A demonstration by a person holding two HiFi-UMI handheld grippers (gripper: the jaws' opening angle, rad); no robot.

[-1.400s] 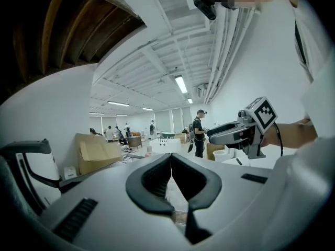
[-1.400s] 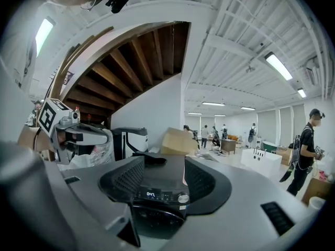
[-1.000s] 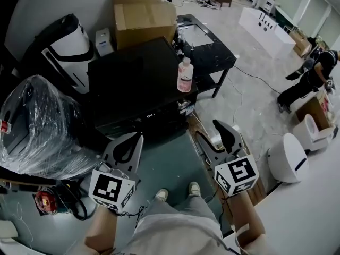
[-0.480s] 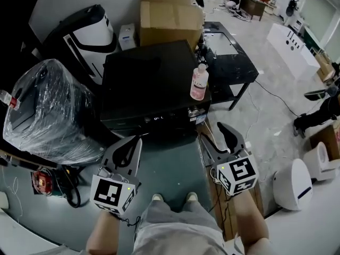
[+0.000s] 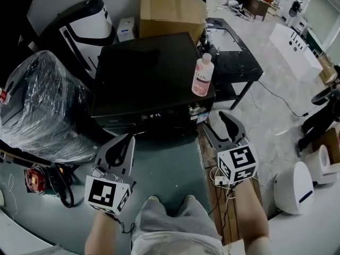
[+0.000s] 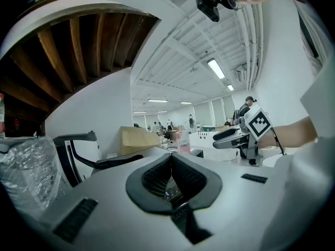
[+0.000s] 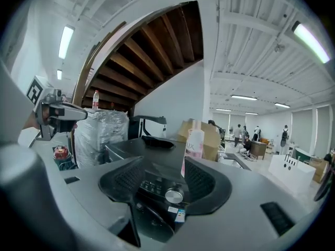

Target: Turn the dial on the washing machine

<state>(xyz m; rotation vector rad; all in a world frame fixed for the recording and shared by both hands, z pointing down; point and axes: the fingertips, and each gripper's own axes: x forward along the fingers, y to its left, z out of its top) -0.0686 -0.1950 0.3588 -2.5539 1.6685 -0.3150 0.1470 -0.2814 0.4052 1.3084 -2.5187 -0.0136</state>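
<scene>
A black washing machine [image 5: 143,68] stands in front of me, its control panel [image 5: 154,114] facing me. The silver dial [image 5: 194,109] is at the panel's right end; in the right gripper view the dial [image 7: 174,195] shows between the jaws, a short way ahead and untouched. My right gripper [image 5: 217,122] is open and empty, just right of the panel's corner. My left gripper [image 5: 129,138] hangs below the panel's left half with its tips together and nothing in them. A pink bottle [image 5: 202,76] stands on the lid's right edge.
A plastic-wrapped bundle [image 5: 37,110] sits to the left and a cardboard box [image 5: 170,9] behind the machine. A black low table [image 5: 236,57] is at the right. A red tool with cable [image 5: 37,179] lies on the floor at left, a white round unit [image 5: 295,187] at right.
The head view has swung so the machine sits more to the right and nearer. Both grippers stay low before the panel, the right one now closer to its right corner. Jaws unchanged.
</scene>
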